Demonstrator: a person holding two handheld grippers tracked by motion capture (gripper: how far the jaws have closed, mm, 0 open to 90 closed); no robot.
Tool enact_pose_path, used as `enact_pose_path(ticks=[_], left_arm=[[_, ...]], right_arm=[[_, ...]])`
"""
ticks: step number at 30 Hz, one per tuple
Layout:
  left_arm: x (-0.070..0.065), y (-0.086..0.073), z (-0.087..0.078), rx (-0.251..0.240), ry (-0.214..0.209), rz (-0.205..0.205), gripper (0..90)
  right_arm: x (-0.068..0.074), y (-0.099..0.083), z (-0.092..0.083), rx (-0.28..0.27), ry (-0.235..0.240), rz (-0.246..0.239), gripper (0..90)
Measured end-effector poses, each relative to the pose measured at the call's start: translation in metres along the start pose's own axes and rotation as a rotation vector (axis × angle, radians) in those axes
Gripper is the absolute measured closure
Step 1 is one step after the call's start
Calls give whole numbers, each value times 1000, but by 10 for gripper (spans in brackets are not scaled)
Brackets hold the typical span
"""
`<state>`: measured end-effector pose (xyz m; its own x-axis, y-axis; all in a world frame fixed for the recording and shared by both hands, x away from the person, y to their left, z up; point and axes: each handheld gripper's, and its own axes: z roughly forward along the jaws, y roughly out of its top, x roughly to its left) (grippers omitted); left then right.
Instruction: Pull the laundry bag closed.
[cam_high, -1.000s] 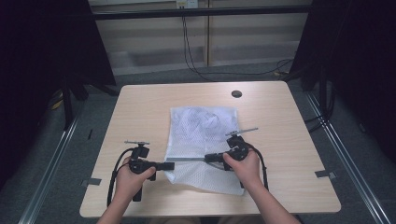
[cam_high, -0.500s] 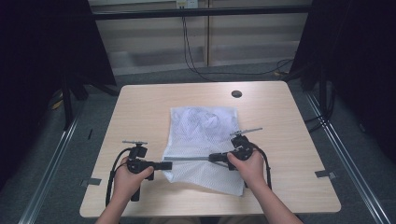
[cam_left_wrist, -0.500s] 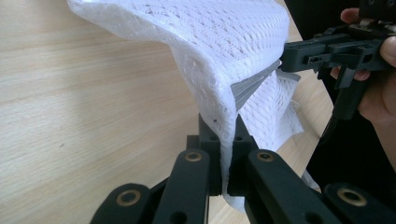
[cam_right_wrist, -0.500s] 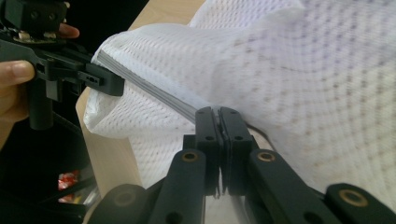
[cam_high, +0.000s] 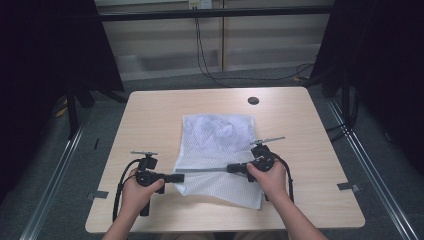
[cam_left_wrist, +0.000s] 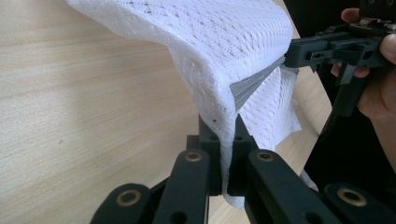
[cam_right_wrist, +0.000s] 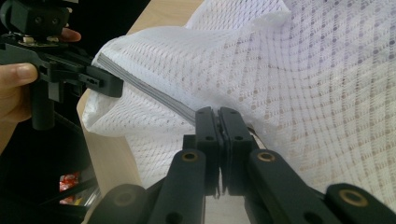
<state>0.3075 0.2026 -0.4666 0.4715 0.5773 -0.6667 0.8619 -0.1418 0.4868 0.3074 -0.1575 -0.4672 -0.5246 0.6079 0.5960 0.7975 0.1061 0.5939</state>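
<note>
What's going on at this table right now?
A person holds a gripper in each hand at a wooden table. The left gripper and the right gripper are both shut on the white mesh bag, pulling its grey zipper edge taut between them, slightly lifted.

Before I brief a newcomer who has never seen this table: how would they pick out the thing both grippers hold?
On the light wooden table, look at the near middle: a white mesh fabric bag lies there. A taut grey strip along its raised near edge runs between the left gripper and right gripper, both shut on it.
</note>
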Motion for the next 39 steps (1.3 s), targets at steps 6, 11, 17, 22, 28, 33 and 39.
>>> enact_pose_path(ticks=[6,11,17,22,28,33,39], left_arm=[[1,0,-1,1,2,-2,890],[0,0,1,0,1,3,889],[0,0,0,1,2,0,889],[0,0,0,3,3,-4,890],[1,0,-1,1,4,0,890],[1,0,-1,3,2,-2,889],[2,0,-1,3,-2,2,890]], right_arm=[[-3,-1,-3,0,-5,4,877],[-3,-2,-5,-1,-10,3,877],[-4,-2,-7,1,-13,3,878],[-4,-3,-8,0,-16,-1,878],[-5,-4,-10,0,-28,-5,878],[-6,-5,-12,-6,-22,5,878],[-8,-7,-13,-9,-21,11,878]])
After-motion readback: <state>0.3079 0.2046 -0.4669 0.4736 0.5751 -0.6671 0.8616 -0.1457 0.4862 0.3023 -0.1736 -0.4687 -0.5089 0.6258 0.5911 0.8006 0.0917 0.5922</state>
